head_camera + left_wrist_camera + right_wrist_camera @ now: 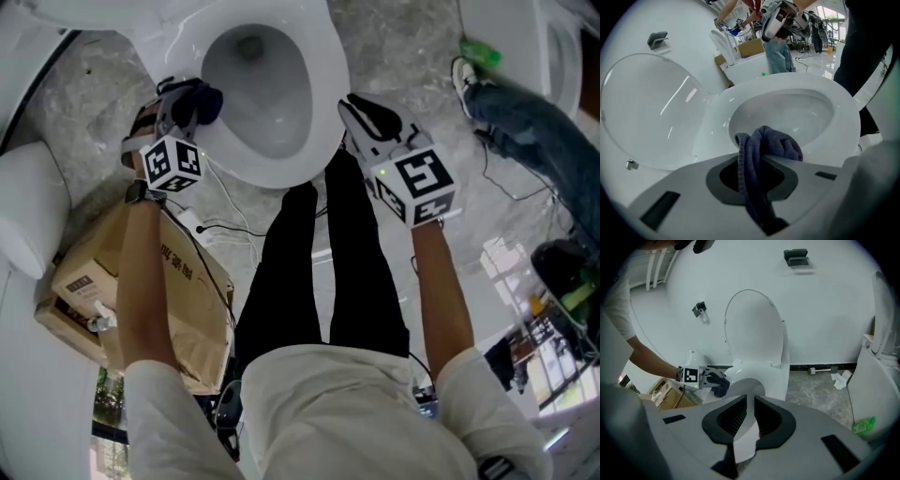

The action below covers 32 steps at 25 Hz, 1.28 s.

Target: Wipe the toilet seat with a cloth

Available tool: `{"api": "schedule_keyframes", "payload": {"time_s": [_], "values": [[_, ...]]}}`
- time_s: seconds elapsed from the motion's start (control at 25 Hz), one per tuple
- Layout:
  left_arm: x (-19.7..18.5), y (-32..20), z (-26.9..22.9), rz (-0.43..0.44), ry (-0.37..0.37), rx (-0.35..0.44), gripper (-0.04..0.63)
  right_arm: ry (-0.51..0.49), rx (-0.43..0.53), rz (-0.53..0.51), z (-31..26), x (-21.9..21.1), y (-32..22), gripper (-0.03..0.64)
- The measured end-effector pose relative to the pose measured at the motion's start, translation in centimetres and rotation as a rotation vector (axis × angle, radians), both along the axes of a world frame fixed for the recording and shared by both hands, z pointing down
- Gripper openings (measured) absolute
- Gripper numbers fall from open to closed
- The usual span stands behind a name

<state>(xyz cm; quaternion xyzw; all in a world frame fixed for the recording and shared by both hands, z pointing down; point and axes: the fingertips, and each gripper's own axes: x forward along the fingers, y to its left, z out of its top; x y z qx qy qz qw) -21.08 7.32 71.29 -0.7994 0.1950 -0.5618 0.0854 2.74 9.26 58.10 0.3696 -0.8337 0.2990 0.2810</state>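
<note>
The left forearm point(145, 281) is held out and down toward the left edge of the toilet seat point(323, 75), with the left gripper point(190, 99) pitched steeply downward. Its fingers are clenched on a dark blue cloth point(208, 101). In the left gripper view the cloth point(771, 145) is seen bunched between the fingers and spilling over their tips above the near rim of the seat point(843, 117). The right forearm point(445, 291) is stretched out beside the right edge of the seat, and the right gripper point(370, 117) is tilted downward and kept clear of the seat. Its fingers point(733, 413) are drawn nearly together with only a slim gap left, and nothing is held between them.

In the head view the left fingertips are largely covered by the cloth, so contact between cloth and seat cannot be made out. The raised lid point(752, 329) is cut off at the top of the head view. Part of the floor is hidden by a cardboard box point(187, 309) and by the person's black-trousered legs point(319, 272).
</note>
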Motion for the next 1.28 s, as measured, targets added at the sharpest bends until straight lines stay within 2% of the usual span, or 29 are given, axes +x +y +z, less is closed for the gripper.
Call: {"api": "schedule_keyframes", "payload": {"time_s": [0.36, 0.72, 0.84, 0.96, 1.28], "values": [[-0.6, -4.2, -0.3, 0.065, -0.039, 0.035, 0.043, 0.008, -0.022, 0.037, 0.9, 0.8, -1.7, 0.069], [0.8, -9.3, -1.1, 0.057, -0.065, 0.175, 0.041, 0.015, -0.046, 0.04, 1.6, 2.2, -3.5, 0.069], [1.6, -11.3, -1.5, 0.024, -0.037, 0.198, 0.041, 0.021, -0.047, 0.036, 1.9, 2.6, -4.2, 0.069], [2.5, -13.6, -2.2, -0.047, 0.031, 0.199, 0.041, 0.017, -0.05, 0.04, 1.9, 2.7, -4.4, 0.069], [7.4, -17.8, -3.6, -0.059, 0.093, 0.231, 0.041, -0.006, -0.065, 0.061, 2.0, 3.2, -5.3, 0.069]]}}
